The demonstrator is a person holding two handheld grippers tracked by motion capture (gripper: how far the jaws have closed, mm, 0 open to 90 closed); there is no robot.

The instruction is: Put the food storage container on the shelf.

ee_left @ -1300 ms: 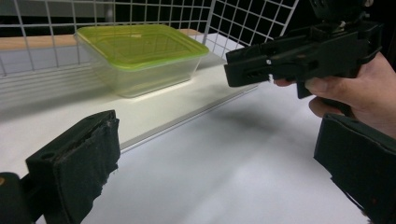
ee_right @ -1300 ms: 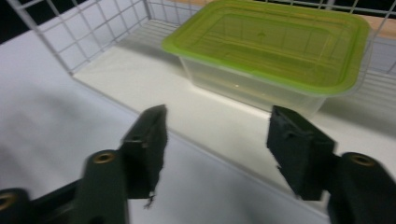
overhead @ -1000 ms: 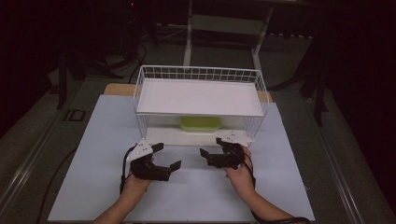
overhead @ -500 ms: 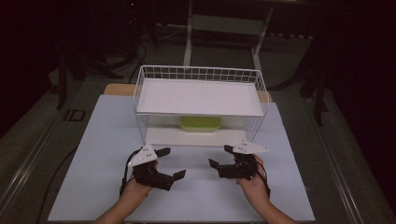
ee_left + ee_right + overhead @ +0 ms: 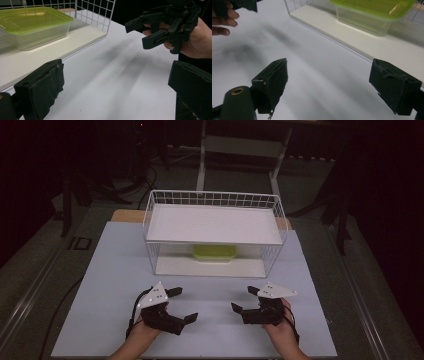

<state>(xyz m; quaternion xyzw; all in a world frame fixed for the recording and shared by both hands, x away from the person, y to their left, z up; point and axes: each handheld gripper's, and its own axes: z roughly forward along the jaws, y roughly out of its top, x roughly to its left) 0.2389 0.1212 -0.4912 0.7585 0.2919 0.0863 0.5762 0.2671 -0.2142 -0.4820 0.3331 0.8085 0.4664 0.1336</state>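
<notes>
The box with the green lid (image 5: 215,252) sits on the lower shelf of the white wire rack (image 5: 150,215), which stands toward the far edge of the desk (image 5: 110,265). An upper shelf lies close above it.

Judging from this, the main risk is in the reach. The opening between the two shelves is low, so a tool going in tilted could knock the upper shelf or snag the wire side. The lid also looks smooth and the clear walls may flex, so a pinch on one corner alone could let the box slip or tip as it is drawn out.

The left tool (image 5: 181,305) has its jaws wide apart, holding nothing, above bare desk near the front edge. The right tool (image 5: 244,300) is likewise spread wide and empty, well apart from the box.
</notes>
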